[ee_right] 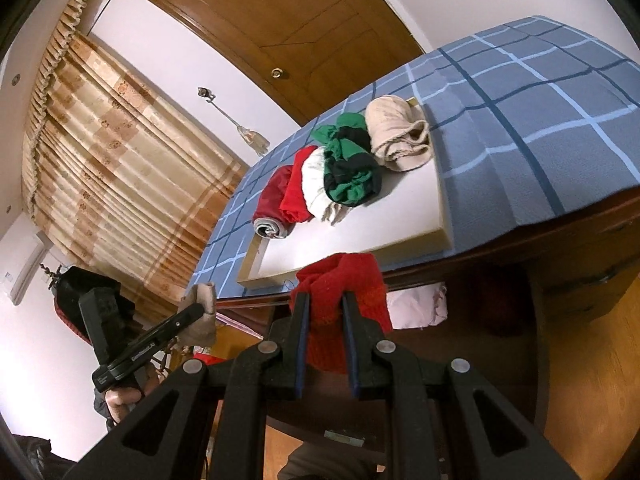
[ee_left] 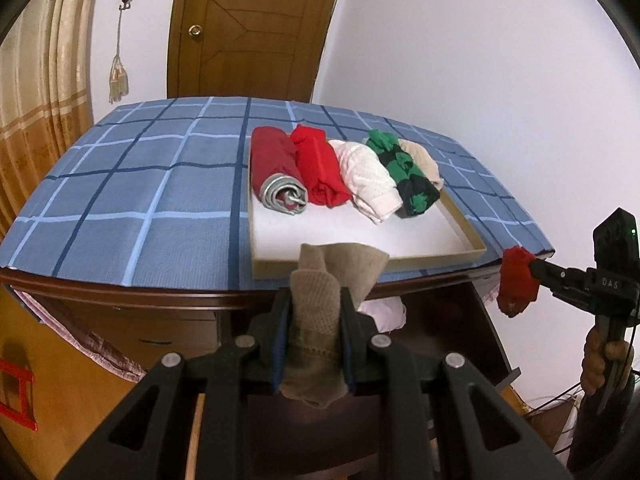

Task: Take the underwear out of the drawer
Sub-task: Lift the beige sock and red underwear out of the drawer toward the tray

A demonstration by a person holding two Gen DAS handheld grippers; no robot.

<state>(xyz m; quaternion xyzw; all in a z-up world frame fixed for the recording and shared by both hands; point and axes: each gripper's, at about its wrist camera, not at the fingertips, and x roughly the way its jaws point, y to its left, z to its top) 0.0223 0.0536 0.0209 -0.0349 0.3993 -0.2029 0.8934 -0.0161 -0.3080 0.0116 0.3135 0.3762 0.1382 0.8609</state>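
Observation:
My left gripper (ee_left: 314, 300) is shut on a beige knitted underwear roll (ee_left: 320, 320), held above the open wooden drawer (ee_left: 480, 320) in front of the tray. My right gripper (ee_right: 325, 300) is shut on a red knitted underwear roll (ee_right: 344, 312); it also shows in the left wrist view (ee_left: 532, 266) with the red roll (ee_left: 516, 280) at the table's right corner. A pale pink garment (ee_left: 384, 312) lies in the drawer. The left gripper with its beige roll (ee_right: 202, 312) shows at the left of the right wrist view.
A shallow cream tray (ee_left: 460, 256) sits on the blue checked tablecloth (ee_left: 140, 184) and holds several rolled garments: dark red (ee_left: 276, 168), red (ee_left: 320, 168), white (ee_left: 368, 176), green-black (ee_left: 404, 176), beige (ee_left: 424, 160). A wooden door (ee_left: 248, 28) and curtains (ee_left: 40, 92) stand behind.

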